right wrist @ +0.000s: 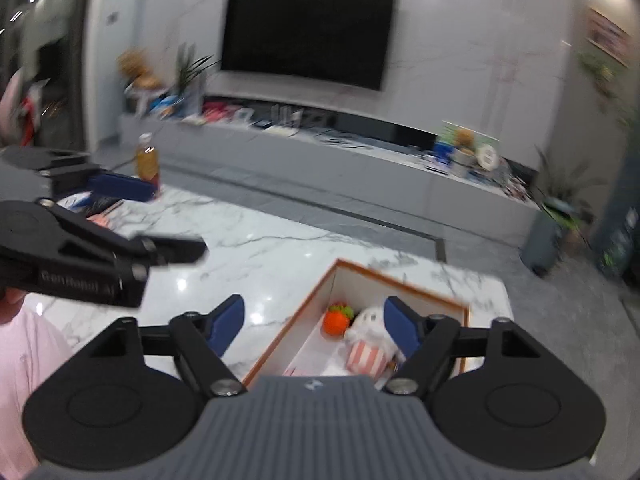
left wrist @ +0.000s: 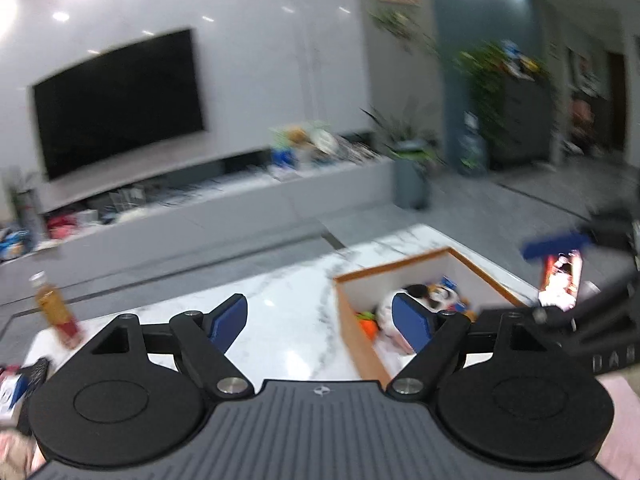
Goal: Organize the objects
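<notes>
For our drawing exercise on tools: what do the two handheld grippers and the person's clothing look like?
Each gripper is black: two round discs, angled link arms with silver pivot bolts, blue pads on the fingers, and a grey ribbed body with a small logo. See the left gripper and right gripper. White lettering marks the left one's side. The person wears pink.

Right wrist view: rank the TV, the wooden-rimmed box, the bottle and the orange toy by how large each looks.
1. TV
2. wooden-rimmed box, partly hidden by the gripper
3. bottle
4. orange toy
The bottle and toy look close; the toy sits nearer, so that order is unsure.
</notes>
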A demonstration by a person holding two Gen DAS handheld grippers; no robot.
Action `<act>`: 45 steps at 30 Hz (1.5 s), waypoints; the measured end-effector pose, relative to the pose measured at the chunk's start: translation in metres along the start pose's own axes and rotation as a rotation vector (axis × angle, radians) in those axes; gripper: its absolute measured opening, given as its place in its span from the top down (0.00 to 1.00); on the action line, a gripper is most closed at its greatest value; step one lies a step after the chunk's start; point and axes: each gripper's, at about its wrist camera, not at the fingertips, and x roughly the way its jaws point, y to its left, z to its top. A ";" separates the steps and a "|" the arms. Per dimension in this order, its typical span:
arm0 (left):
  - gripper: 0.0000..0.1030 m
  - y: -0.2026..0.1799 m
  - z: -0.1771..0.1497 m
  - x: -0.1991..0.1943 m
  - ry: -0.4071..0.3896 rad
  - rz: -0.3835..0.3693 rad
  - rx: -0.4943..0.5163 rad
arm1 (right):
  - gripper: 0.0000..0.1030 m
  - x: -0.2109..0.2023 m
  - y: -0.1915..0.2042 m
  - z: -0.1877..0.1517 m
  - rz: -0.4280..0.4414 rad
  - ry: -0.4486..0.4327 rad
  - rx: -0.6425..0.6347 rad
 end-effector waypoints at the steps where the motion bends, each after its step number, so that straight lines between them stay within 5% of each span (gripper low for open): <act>1: 0.09 -0.002 -0.008 -0.006 -0.018 0.026 -0.020 | 0.24 -0.002 0.002 -0.012 0.001 -0.006 0.045; 9: 0.08 -0.026 -0.063 -0.003 0.020 0.073 -0.058 | 0.20 0.001 0.008 -0.076 -0.086 -0.033 0.264; 18: 0.08 -0.028 -0.087 0.005 0.063 0.074 -0.160 | 0.19 0.009 -0.001 -0.117 -0.218 -0.027 0.327; 45: 0.08 -0.038 -0.106 0.021 0.143 0.142 -0.163 | 0.19 0.029 -0.001 -0.127 -0.194 -0.003 0.302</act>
